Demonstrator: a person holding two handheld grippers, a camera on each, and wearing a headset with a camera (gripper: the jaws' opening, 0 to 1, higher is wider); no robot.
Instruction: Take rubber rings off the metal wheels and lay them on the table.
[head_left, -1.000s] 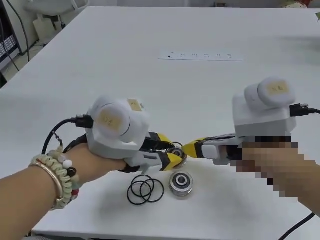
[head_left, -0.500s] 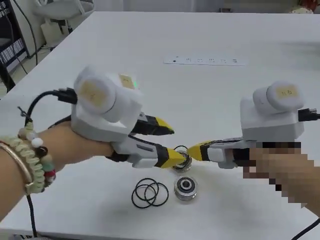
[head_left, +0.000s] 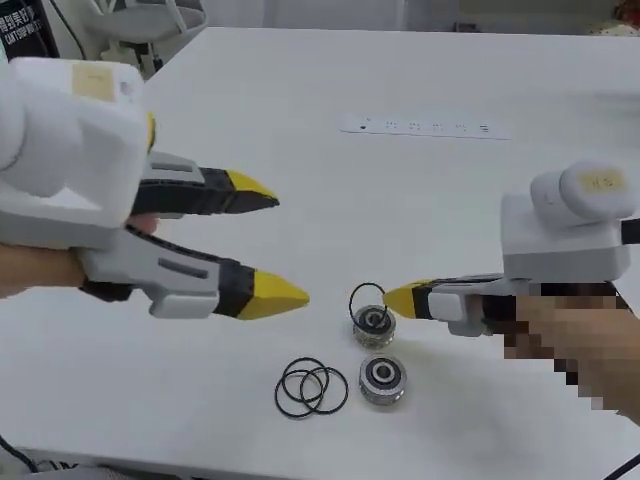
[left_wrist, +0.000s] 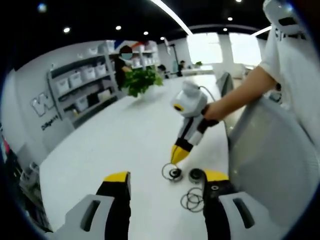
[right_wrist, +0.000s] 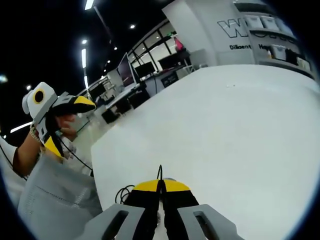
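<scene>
Near the front of the bench (head_left: 450, 200), the right tool (head_left: 397, 298) was pressed together on a rubber ring (head_left: 366, 297) standing half off a metal wheel (head_left: 374, 322), while the left tool (head_left: 290, 250) was held spread, well apart. The ring was judged best peeled upward slowly and laid beside the loose rings (head_left: 311, 388). How much of it sat on the wheel could not be made out behind the jaw tips.
</scene>
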